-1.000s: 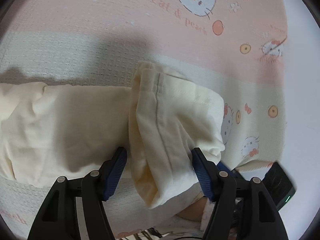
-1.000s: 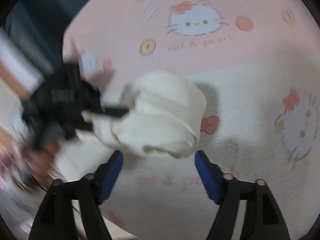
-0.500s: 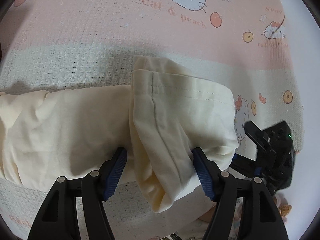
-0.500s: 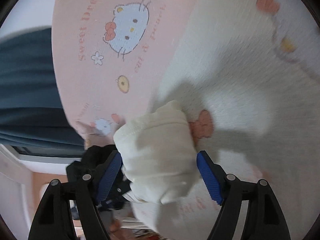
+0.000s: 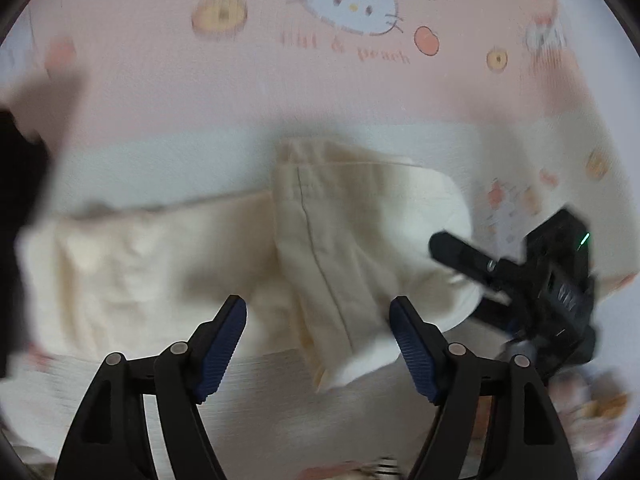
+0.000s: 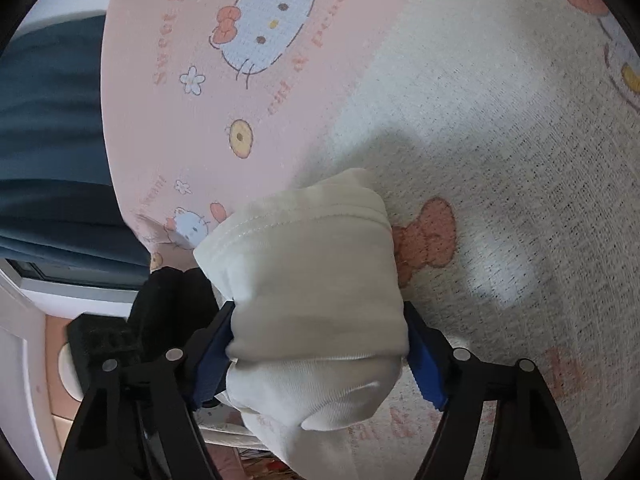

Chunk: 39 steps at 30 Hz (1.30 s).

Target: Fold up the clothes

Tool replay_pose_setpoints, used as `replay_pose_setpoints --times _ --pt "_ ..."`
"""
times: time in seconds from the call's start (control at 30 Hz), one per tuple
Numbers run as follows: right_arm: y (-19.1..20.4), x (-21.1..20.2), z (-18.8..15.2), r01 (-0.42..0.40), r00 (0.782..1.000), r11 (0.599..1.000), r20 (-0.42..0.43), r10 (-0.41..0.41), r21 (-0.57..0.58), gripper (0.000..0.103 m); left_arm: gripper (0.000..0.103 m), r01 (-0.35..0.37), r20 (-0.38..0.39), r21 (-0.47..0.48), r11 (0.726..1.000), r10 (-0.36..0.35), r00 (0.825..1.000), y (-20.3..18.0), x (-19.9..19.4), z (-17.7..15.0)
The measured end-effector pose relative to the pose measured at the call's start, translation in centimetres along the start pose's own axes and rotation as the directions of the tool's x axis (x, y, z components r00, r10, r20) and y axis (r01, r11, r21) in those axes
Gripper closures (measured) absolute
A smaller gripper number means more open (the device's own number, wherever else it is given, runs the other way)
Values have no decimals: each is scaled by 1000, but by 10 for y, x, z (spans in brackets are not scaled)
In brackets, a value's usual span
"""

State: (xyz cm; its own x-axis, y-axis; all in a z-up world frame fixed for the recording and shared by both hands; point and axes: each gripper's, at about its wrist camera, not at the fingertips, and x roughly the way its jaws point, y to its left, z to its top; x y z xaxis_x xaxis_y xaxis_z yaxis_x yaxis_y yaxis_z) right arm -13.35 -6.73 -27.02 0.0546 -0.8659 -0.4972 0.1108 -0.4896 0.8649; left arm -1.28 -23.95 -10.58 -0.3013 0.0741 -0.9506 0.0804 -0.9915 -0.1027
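A cream garment [image 5: 160, 264] lies across a pink and white cat-print blanket [image 5: 280, 92], its right end folded over into a thick flap [image 5: 360, 232]. My left gripper [image 5: 318, 344] hovers above that flap. Its jaws are opening and the pads stand clear of the cloth. In the left wrist view the black body of the right gripper [image 5: 552, 280] reaches the flap from the right. In the right wrist view my right gripper [image 6: 320, 352] is closing, and its blue pads press both sides of the folded cream end [image 6: 312, 272].
The blanket's edge [image 6: 132, 216] runs down the left of the right wrist view, with dark blue fabric [image 6: 48, 140] and a white frame [image 6: 24, 340] beyond it. A dark blurred shape [image 5: 16, 200] sits at the left rim of the left wrist view.
The left gripper has lifted off the folded flap and its jaws have spread. The right gripper has rolled, dropped in from the right and closed around the folded end.
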Motion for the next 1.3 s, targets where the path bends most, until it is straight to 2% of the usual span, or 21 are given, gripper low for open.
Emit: replay_pose_setpoints --times 0.03,0.07,0.13,0.17,0.2,0.23,0.3,0.37,0.47,0.5,0.6,0.7,0.83,0.93,1.0,1.1,1.17,1.2,1.3 --pt "3 -1 0 7 1000 1000 -3 -7 -11 26 30 -85 36 69 994 83 996 -10 -7 -4" --pt "6 -2 0 14 1000 1000 -5 -14 -22 27 30 -173 79 137 975 163 983 -20 -13 -9" --pt "13 -1 1 25 1000 999 -9 -25 -41 27 30 -350 196 283 893 303 932 -45 -22 -26" --pt "16 -1 2 29 1000 998 -10 -30 -50 27 30 -425 254 342 838 353 901 -57 -25 -35" --pt "19 0 2 33 999 998 -12 -34 -58 27 30 -465 297 380 800 370 880 -64 -26 -44" --pt "21 -1 3 35 999 998 -14 -36 -61 27 30 -510 362 427 747 376 853 -74 -27 -57" --pt "19 -1 6 25 999 999 -22 -26 -38 27 29 -567 433 478 671 381 817 -86 -21 -75" --pt "19 -5 7 10 1000 1000 -29 -11 -28 27 29 -587 457 517 623 379 805 -91 -11 -90" --pt "22 -6 9 1 999 1000 -43 -2 -21 27 29 -593 461 554 584 378 803 -96 2 -102" --pt "23 -6 10 -3 999 1000 -49 2 -17 27 29 -608 473 566 557 384 793 -98 6 -105" --pt "23 -6 12 -8 998 1000 -63 7 -15 27 29 -655 516 596 464 403 756 -101 19 -113" --pt "20 -7 14 -22 997 1000 -75 23 17 27 29 -720 596 599 351 405 693 -104 29 -123" --pt "23 -9 14 -13 996 1000 -84 14 14 27 29 -741 638 598 304 378 671 -113 35 -127" --pt "27 -8 13 18 995 1000 -97 -19 -9 27 29 -723 630 617 311 354 691 -120 37 -126" --pt "27 -7 13 29 994 1000 -108 -30 -7 27 29 -727 636 619 297 353 686 -122 42 -126" --pt "24 -9 14 4 993 1000 -118 -1 20 27 26 -725 616 629 281 388 685 -120 61 -120" --pt "25 -12 15 -23 991 999 -128 26 26 27 17 -751 638 609 254 405 654 -117 71 -117" --pt "26 -14 14 -31 990 999 -134 34 23 27 16 -754 638 607 252 411 651 -116 73 -115" --pt "29 -16 13 -47 987 999 -151 48 8 27 14 -732 608 624 273 419 675 -107 80 -111"
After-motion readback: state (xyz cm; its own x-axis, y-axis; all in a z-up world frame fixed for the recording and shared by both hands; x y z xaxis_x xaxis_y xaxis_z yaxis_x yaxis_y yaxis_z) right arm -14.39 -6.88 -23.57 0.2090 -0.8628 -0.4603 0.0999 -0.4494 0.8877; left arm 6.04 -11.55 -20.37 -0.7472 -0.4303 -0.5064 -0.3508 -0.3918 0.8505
